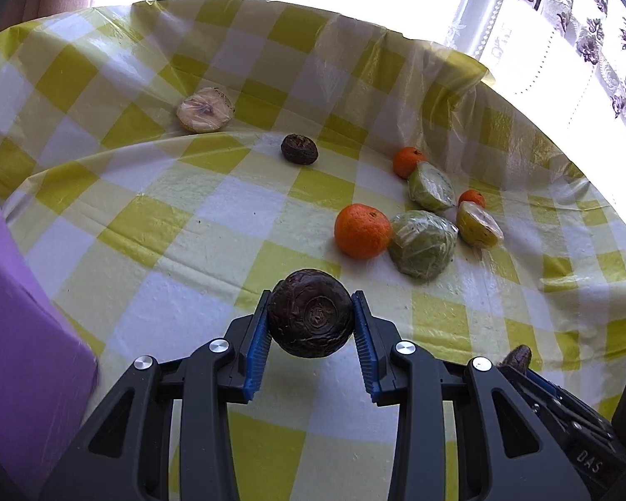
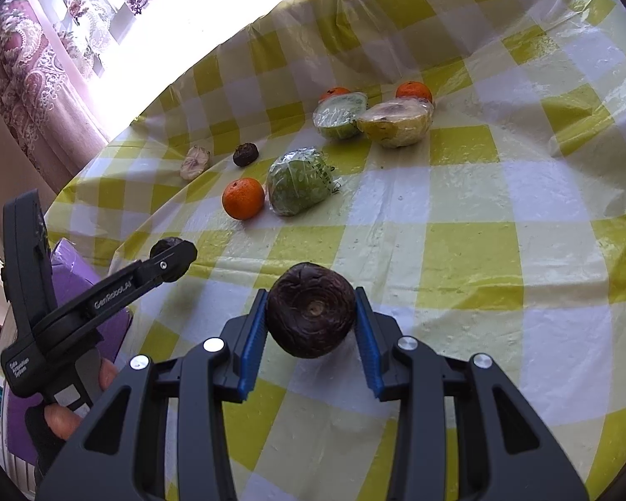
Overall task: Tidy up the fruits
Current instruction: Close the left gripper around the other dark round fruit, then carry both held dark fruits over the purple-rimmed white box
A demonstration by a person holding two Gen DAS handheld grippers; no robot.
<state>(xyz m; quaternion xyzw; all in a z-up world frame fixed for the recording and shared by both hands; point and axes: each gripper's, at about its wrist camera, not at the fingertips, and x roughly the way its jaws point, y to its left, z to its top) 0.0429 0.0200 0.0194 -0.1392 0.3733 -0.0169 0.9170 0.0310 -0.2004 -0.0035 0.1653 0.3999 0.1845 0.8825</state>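
Each gripper, left gripper (image 1: 311,321) and right gripper (image 2: 311,319), clamps one dark fruit; three oranges (image 1: 362,231) lie loose.

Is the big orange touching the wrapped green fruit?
Yes, the big orange rests against the wrapped green fruit, with no gap visible between them.

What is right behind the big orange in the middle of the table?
Beside and behind the big orange lies a wrapped green fruit, apparently touching it. Farther back sits a small dark fruit. What is under the wrapped fruit is hidden.

In the left wrist view the right gripper (image 1: 521,365) mostly hides its dark fruit (image 1: 517,357), bottom corner cuts it off.
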